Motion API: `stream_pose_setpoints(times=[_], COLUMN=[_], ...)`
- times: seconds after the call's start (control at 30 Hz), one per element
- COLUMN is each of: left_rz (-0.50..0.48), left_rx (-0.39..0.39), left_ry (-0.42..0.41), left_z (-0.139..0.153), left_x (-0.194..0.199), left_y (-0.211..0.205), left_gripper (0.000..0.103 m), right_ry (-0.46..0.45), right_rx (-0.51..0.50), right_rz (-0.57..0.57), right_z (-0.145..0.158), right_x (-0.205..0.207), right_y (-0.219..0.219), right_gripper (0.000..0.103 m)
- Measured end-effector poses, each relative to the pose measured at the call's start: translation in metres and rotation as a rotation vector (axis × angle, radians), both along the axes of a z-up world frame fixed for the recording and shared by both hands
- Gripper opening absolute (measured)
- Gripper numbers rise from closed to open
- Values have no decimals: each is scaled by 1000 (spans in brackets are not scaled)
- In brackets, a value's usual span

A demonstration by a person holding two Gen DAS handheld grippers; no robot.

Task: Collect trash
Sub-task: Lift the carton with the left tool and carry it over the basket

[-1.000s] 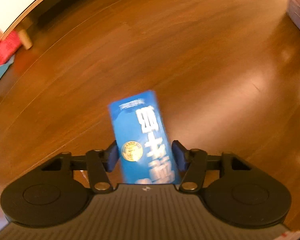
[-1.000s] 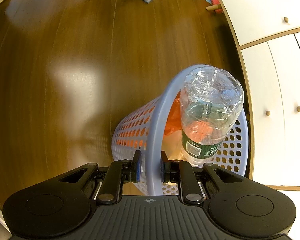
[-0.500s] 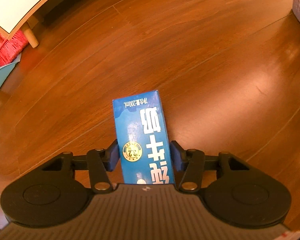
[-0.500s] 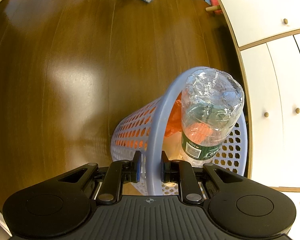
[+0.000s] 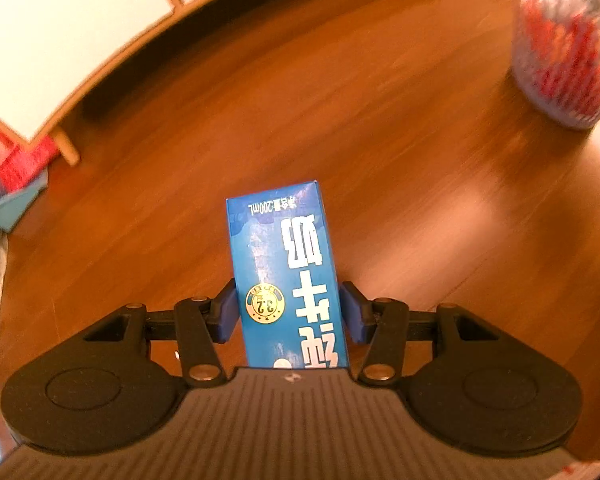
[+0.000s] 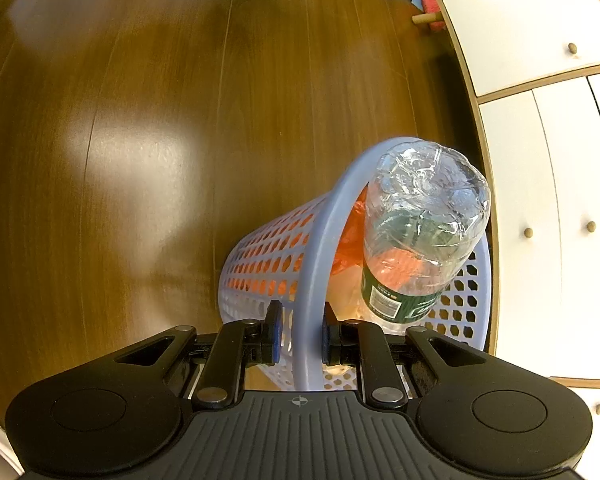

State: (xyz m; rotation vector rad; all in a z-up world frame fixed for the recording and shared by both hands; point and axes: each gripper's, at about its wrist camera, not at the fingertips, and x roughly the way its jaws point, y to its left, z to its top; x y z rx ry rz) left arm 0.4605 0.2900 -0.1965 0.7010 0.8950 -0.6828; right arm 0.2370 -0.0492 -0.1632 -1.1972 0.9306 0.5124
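Wooden floor [image 5: 380, 128]; left tongs [image 5: 288, 316] clamp milk carton [image 5: 286, 276]; right tongs [image 6: 298, 336] pinch basket [image 6: 320, 232] rim; carry step, next drop carton into basket.

warm indoor light; glare patch on floor [image 6: 132, 168]; left view motion-blurred; fisheye-bent edges.

Wooden plank floor [image 6: 140, 128] catching a pale glare patch at left. White cabinet [image 6: 540, 128] with small round knobs running along the right, standing on a wooden leg [image 5: 69, 148]. Red-bristled brush [image 5: 18, 160] and blue dustpan [image 5: 12, 206] lying beside that leg, far left.
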Motion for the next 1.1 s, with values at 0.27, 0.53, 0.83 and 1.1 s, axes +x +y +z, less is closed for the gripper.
stream_pose_setpoints(times=[0.27, 0.53, 0.83, 1.1], left_rz=[-73, -183, -318, -367], left_rx=[-81, -152, -215, -239], left_ry=[-64, -116, -145, -144], left_z=[67, 115, 144, 144], left_x=[-39, -71, -87, -86], left_y=[-34, -95, -173, -211], left_gripper=[47, 47, 47, 47], right_ry=[-9, -19, -37, -43], right_rx=[-1, -34, -80, -80], right_rz=[-9, 23, 94, 105], right_z=[-2, -7, -15, -17], right_x=[1, -6, -19, -21], right_y=[1, 0, -6, -7], right_gripper=[15, 15, 15, 16])
